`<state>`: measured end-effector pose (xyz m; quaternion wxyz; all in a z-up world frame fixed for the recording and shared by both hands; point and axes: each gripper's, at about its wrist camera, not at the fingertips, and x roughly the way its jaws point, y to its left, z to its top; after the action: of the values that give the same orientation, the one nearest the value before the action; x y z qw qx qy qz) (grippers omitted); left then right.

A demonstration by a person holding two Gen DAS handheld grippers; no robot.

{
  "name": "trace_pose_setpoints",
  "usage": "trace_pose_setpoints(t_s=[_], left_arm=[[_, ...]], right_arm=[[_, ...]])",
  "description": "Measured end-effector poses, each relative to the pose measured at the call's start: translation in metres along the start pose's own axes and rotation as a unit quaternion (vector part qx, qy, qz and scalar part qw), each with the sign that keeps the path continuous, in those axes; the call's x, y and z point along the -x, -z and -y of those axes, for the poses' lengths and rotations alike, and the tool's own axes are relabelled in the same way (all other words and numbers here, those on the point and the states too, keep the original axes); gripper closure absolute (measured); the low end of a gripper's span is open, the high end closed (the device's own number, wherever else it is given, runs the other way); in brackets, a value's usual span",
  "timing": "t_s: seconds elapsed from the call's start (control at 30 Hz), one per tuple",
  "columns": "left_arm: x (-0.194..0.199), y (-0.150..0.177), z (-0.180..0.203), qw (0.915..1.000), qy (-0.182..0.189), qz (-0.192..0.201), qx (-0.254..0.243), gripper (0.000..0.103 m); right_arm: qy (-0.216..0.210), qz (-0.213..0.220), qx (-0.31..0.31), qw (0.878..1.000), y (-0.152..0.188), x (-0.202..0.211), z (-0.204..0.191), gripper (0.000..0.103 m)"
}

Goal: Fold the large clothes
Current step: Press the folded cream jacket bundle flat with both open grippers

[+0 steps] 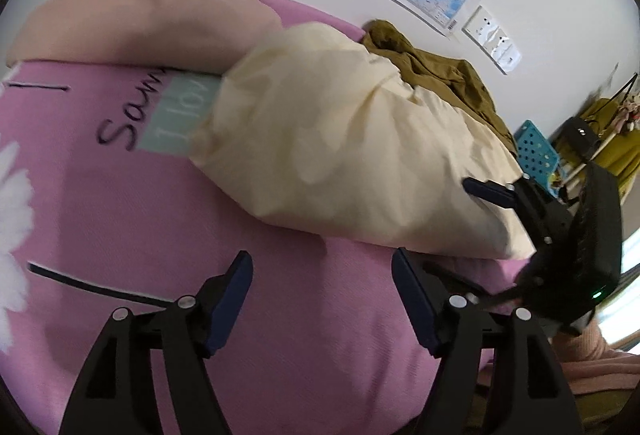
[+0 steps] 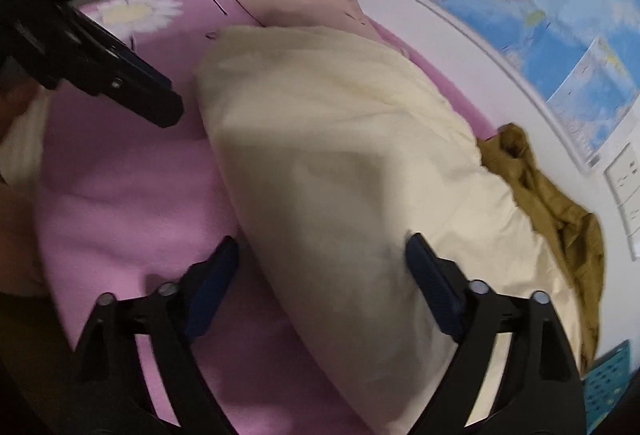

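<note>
Both hand-held grippers hang with jaws apart and nothing between them, probably freed to take a fresh hold. Left hand-held gripper (image 1: 322, 301) hovers over the pink bedspread (image 1: 160, 215), with the cream garment (image 1: 340, 155) lying just beyond its tips, bunched in a long roll. Right hand-held gripper (image 2: 322, 275) straddles that roll's near edge without pressing it. An olive garment (image 1: 436, 75) is heaped behind, by the wall, likely waiting its turn.

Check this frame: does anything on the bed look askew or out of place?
Yes. The olive-brown garment lies crumpled in a heap by the wall, unfolded. The cream garment sprawls bunched across the pink blanket. Nothing looks spilled or damaged.
</note>
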<state>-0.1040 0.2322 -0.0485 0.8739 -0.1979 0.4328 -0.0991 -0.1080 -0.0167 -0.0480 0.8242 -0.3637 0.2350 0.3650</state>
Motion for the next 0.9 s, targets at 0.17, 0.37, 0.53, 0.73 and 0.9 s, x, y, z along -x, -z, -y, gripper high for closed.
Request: trace_pose_setpoints(t_s=[0.17, 0.37, 0.53, 0.73, 0.9], left_arm=[[-0.014, -0.008, 0.008, 0.9983, 0.054, -0.009, 0.019, 0.032], [-0.021, -0.032, 0.016, 0.9915, 0.114, 0.027, 0.058, 0.022], [-0.043, -0.043, 0.005, 0.9853, 0.133, 0.019, 0.105, 0.021], [-0.065, -0.058, 0.008, 0.9837, 0.137, 0.022, 0.115, 0.024], [-0.083, -0.068, 0.016, 0.9908, 0.098, 0.002, 0.093, 0.040]], right_arm=[[-0.051, 0.021, -0.081, 0.995, -0.001, 0.011, 0.035, 0.059], [-0.077, 0.031, -0.132, 0.988, -0.006, 0.020, 0.050, 0.061], [-0.090, 0.029, -0.144, 0.985, -0.003, 0.019, 0.048, 0.058], [-0.149, 0.045, -0.206, 0.966, 0.012, 0.036, 0.064, 0.049], [-0.226, 0.069, -0.327, 0.915, 0.058, 0.073, 0.104, 0.030]])
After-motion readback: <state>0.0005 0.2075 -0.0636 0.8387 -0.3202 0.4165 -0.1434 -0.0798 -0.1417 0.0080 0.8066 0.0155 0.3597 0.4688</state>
